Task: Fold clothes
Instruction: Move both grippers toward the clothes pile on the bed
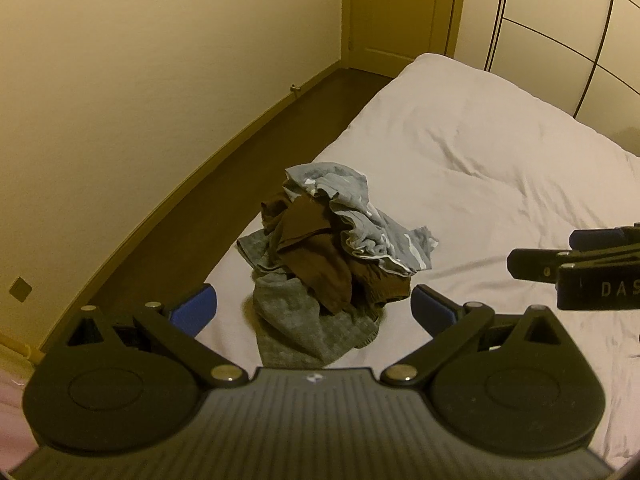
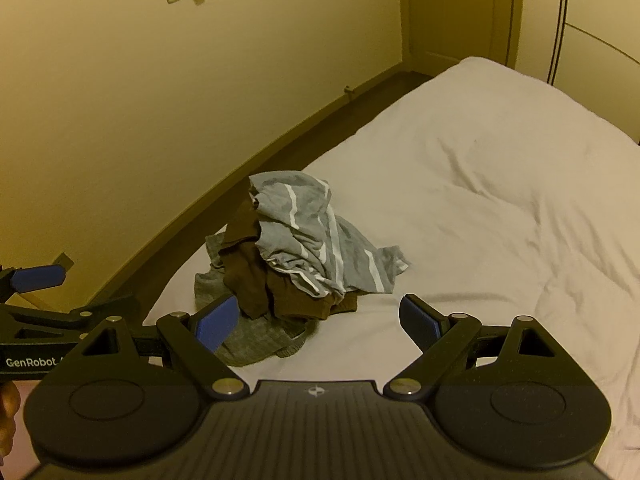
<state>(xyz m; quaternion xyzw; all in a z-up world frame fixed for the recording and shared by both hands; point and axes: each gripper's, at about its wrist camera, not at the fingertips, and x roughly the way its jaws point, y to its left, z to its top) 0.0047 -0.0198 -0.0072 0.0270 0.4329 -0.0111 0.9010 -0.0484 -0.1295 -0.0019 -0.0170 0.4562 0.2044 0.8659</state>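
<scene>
A heap of crumpled clothes lies near the left edge of the white bed (image 1: 480,152). On top is a grey-blue garment with white stripes (image 1: 360,216), under it a brown garment (image 1: 316,256), and at the bottom a grey knit piece (image 1: 304,332). My left gripper (image 1: 314,312) hovers open just in front of the heap, holding nothing. The right wrist view shows the same striped garment (image 2: 312,236), brown garment (image 2: 252,280) and grey knit (image 2: 256,340). My right gripper (image 2: 318,322) is open and empty, slightly right of the heap.
A dark strip of floor (image 1: 192,208) runs between the bed and the yellow wall. A door (image 1: 400,8) and wardrobe panels (image 1: 560,40) stand at the far end. Wrinkled sheet (image 2: 500,200) stretches to the right of the heap. A hand (image 2: 8,412) shows at the lower left.
</scene>
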